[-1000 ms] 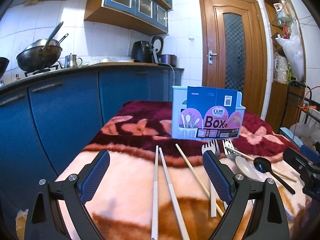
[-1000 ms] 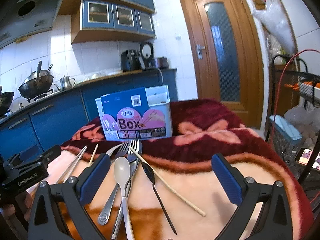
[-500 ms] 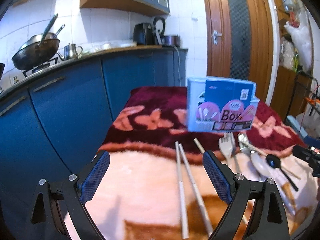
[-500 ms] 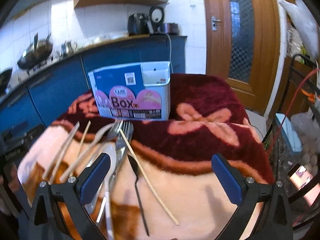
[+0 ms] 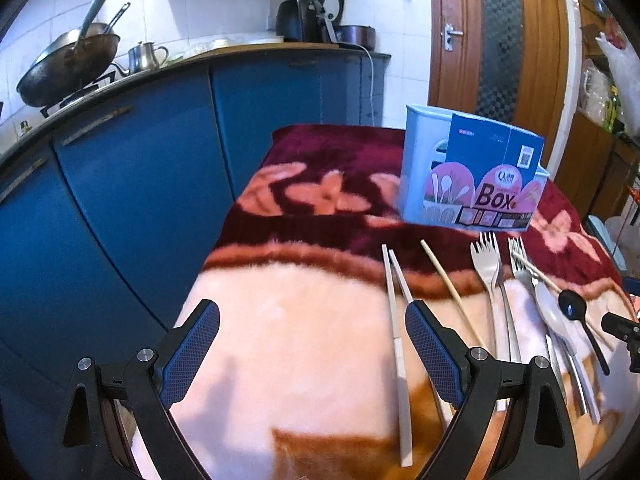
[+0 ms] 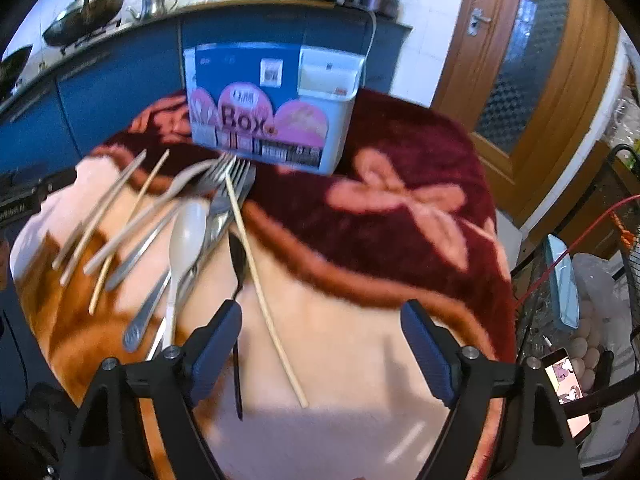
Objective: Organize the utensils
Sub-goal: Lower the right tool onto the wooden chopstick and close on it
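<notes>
A pale blue utensil holder [image 5: 472,176] with a "Box" sleeve stands at the back of the blanket-covered table [image 5: 288,320]. In front of it lie white chopsticks [image 5: 394,300], a wooden chopstick [image 5: 448,284], forks [image 5: 486,264], a white spoon [image 5: 554,312] and a black spoon [image 5: 572,306]. My left gripper [image 5: 312,332] hangs open over bare blanket, left of the white chopsticks. My right gripper [image 6: 320,332] is closing above another wooden chopstick [image 6: 260,276], which lies loose between the jaws and touches neither pad. The black spoon [image 6: 237,256] lies by its left finger. The holder [image 6: 272,104] is straight ahead.
Blue kitchen cabinets [image 5: 132,184] run close along the table's left side, with a wok [image 5: 68,64] on the counter. A wooden door [image 5: 500,40] is behind. A wire rack [image 6: 592,280] and a phone [image 6: 566,376] stand off the table's right edge.
Both views have tipped down toward the blanket. The left gripper swung left, away from the chopsticks. The right gripper rolled, moved over the wooden chopstick, and its jaws have narrowed.
</notes>
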Available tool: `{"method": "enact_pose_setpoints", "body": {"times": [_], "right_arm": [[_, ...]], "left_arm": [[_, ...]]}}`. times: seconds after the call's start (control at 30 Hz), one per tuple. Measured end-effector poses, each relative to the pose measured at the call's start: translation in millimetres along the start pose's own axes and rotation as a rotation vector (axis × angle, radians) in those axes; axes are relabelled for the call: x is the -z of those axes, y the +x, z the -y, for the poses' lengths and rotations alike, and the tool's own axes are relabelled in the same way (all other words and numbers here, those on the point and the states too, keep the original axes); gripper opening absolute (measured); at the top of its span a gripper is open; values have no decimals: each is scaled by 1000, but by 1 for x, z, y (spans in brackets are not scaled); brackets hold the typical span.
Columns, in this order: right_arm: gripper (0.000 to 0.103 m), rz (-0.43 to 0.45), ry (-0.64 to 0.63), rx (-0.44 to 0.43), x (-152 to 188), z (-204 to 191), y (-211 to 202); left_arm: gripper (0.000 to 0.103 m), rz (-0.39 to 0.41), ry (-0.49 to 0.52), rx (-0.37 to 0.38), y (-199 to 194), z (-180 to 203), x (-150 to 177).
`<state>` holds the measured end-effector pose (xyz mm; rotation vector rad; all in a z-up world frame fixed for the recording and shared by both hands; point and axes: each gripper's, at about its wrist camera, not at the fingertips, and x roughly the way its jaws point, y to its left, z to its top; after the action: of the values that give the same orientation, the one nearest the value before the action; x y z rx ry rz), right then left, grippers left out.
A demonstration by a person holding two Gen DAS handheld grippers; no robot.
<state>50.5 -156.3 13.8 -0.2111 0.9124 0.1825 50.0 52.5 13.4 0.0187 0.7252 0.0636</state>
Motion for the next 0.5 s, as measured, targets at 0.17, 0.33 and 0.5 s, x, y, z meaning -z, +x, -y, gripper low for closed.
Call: {"method": "enact_pose_setpoints", "body": {"times": [0.17,0.33,0.5], "right_arm": [[66,-74,-34,-23,0,0,11],[59,-132,-75,-58,-7,-8,24],[58,-160,-137,-57,-20,-18,34]], "left_arm": [[94,-33,21,6,5,5,0],[94,-66,43,6,13,9,-1],[94,-105,45,-4,23,8,-3]]}}
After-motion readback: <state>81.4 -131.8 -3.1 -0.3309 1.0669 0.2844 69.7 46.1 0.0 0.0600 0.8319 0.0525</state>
